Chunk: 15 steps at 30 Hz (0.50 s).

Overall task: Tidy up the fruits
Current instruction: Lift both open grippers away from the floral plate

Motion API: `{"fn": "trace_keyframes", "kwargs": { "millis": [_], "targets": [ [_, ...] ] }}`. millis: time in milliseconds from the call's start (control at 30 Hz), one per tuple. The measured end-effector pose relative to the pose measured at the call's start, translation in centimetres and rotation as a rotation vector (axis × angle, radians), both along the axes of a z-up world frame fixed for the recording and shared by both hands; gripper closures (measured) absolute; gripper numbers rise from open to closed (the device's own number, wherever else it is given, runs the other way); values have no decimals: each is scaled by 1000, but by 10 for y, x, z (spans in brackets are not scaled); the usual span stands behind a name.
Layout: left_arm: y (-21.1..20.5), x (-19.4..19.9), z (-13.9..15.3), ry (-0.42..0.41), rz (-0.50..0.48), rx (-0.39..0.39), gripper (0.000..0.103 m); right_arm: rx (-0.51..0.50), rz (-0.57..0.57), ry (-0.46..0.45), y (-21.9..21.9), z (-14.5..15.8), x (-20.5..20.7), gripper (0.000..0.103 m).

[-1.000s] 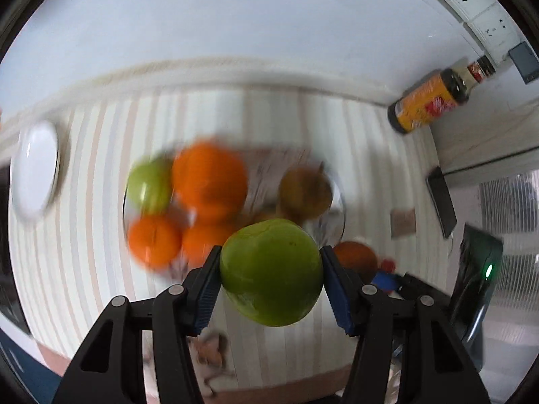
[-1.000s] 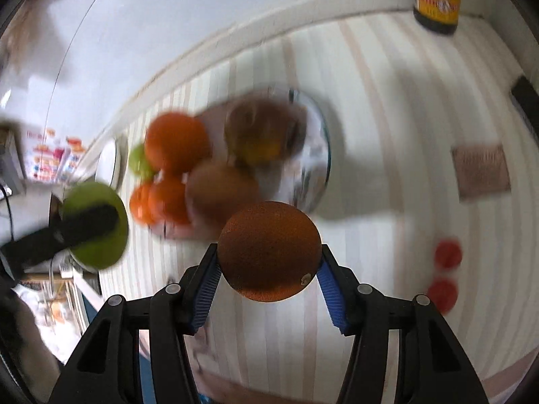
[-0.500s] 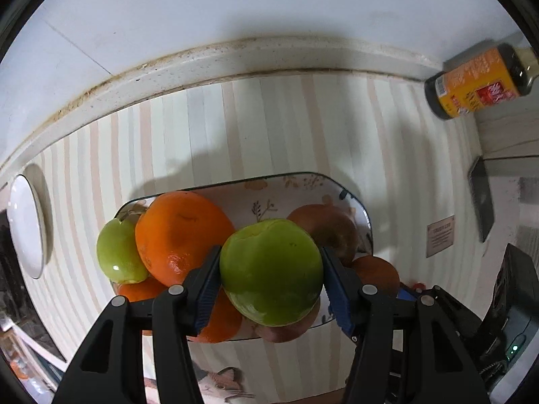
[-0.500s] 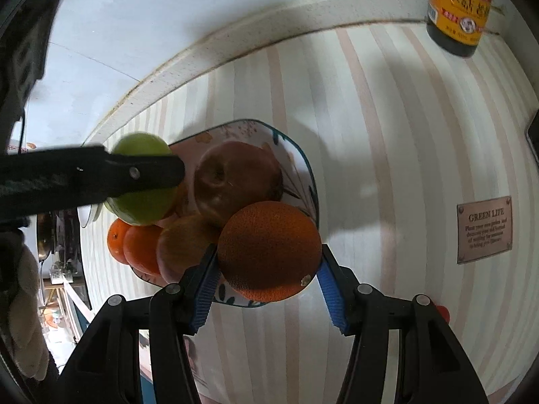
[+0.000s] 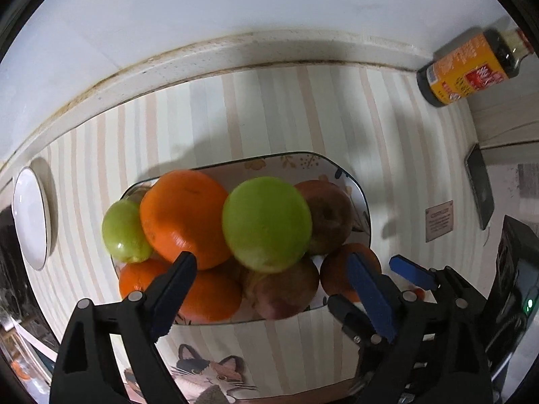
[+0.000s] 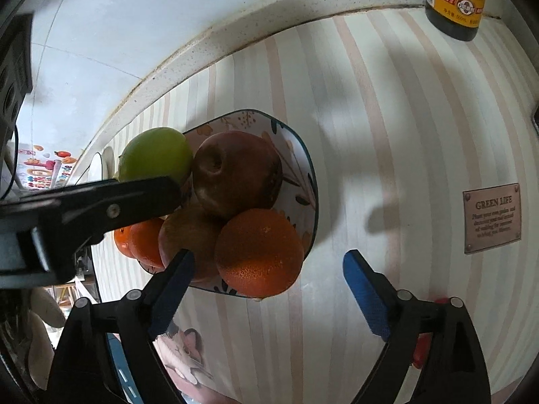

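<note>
A patterned plate (image 5: 357, 181) on the striped counter is piled with oranges, apples and brown fruit. My left gripper (image 5: 273, 289) is open just above its near edge. The big green apple (image 5: 266, 224) lies free on top of the pile, between a large orange (image 5: 183, 217) and a brown apple (image 5: 331, 215). My right gripper (image 6: 266, 286) is open. The dark orange (image 6: 259, 252) sits at the plate's (image 6: 308, 175) near rim, free of the pads. The green apple (image 6: 155, 158) and the left gripper's finger (image 6: 101, 202) show on the left there.
A soy sauce bottle (image 5: 468, 67) stands at the back right by the wall. A white saucer (image 5: 32, 213) lies to the left. A dark phone (image 5: 480, 185) and a small "GREEN LIFE" plaque (image 6: 492, 217) lie to the right. Red caps (image 6: 422, 350) sit near my right gripper.
Both grippers moved over the plate and opened. The green apple left my left gripper and rests on the pile. The dark orange left my right gripper and sits at the plate's rim.
</note>
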<state>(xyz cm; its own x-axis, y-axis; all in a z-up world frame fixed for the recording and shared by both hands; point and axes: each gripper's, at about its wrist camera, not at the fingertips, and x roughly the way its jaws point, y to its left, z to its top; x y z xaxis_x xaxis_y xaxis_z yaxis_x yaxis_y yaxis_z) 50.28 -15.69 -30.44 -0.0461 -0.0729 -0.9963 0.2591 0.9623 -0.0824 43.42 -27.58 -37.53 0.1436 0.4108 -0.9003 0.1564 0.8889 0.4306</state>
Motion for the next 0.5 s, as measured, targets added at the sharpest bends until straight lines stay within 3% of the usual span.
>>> {"fn": "trace_keyframes", "kwargs": {
  "millis": [167,333,500],
  "targets": [
    [30,-17,26,-89,79,-36,11,-32,-3,-36,-10,26,-14,9],
    [64,-44,56,-252,171,20,11,-169,9,-103,-3,60,-29,9],
    [89,-78,78,-360,217,48,11,-309,28,-174,11,97,-54,9]
  ]
}}
